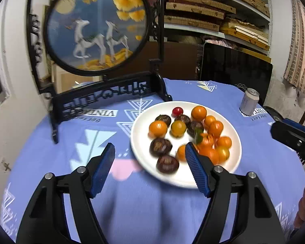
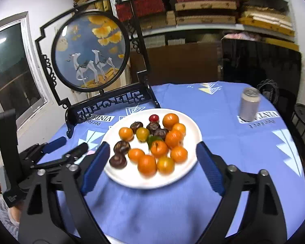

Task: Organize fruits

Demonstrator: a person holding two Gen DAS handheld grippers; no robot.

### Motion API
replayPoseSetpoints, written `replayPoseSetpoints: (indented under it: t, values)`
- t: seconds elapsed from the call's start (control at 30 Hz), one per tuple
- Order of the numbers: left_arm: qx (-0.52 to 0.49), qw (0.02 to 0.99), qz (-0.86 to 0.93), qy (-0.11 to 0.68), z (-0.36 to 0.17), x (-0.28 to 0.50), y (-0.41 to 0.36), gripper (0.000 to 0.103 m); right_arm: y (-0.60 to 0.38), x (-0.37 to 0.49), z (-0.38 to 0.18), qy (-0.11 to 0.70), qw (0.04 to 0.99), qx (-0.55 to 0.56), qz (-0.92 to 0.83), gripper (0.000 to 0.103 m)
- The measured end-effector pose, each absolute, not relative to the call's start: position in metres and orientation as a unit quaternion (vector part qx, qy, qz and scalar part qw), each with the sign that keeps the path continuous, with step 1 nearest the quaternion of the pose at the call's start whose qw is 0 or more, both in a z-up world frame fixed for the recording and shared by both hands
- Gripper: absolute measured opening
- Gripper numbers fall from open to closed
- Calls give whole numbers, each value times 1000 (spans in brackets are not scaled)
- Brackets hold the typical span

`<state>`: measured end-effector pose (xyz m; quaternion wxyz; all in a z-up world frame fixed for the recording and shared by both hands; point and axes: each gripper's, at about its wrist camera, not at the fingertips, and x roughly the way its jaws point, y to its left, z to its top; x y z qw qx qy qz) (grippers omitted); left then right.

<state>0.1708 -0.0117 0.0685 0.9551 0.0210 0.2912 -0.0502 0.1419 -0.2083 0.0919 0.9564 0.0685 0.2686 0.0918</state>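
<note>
Both grippers gape wide, holding nothing: right gripper (image 2: 151, 167) frames the plate (image 2: 190, 126) dead center, left gripper (image 1: 150, 165) sits off lower-left of it.

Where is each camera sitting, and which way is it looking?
Left wrist camera: on the left gripper, looking forward over the white plate of fruit; its open blue fingers show, and the right gripper at the right edge.
Right wrist camera: on the right gripper, facing the same plate; its open fingers show, and the left gripper at left.
Both share the plate, the deer screen and the can.
</note>
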Motion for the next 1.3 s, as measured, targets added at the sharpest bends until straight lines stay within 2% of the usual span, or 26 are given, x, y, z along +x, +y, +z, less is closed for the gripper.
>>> replayPoseSetpoints:
  t: [0.03,0.07,0.1,0.23,0.43,0.8,1.3]
  values:
    - [23,957,-45,287,68,161,-11,75,-208,132,89,263,958,68,88,94]
    - [26,958,-37,285,66,150,-10,81,-209,121,85,256,961,68,82,97]
    - [25,958,-34,283,64,142,-10,102,-209,108,79,246,964,68,76,98]
    - [35,967,-37,251,58,110,-14,102,-206,83,55,228,971,46,47,100]
    - [59,966,-50,245,45,96,-24,102,-205,77,29,249,968,20,29,101]
    - [36,958,-72,275,37,100,-17,102,-203,90,11,303,951,31,48,101]
    - [37,952,-78,293,31,100,-20,102,-191,83,10,304,951,9,63,101]
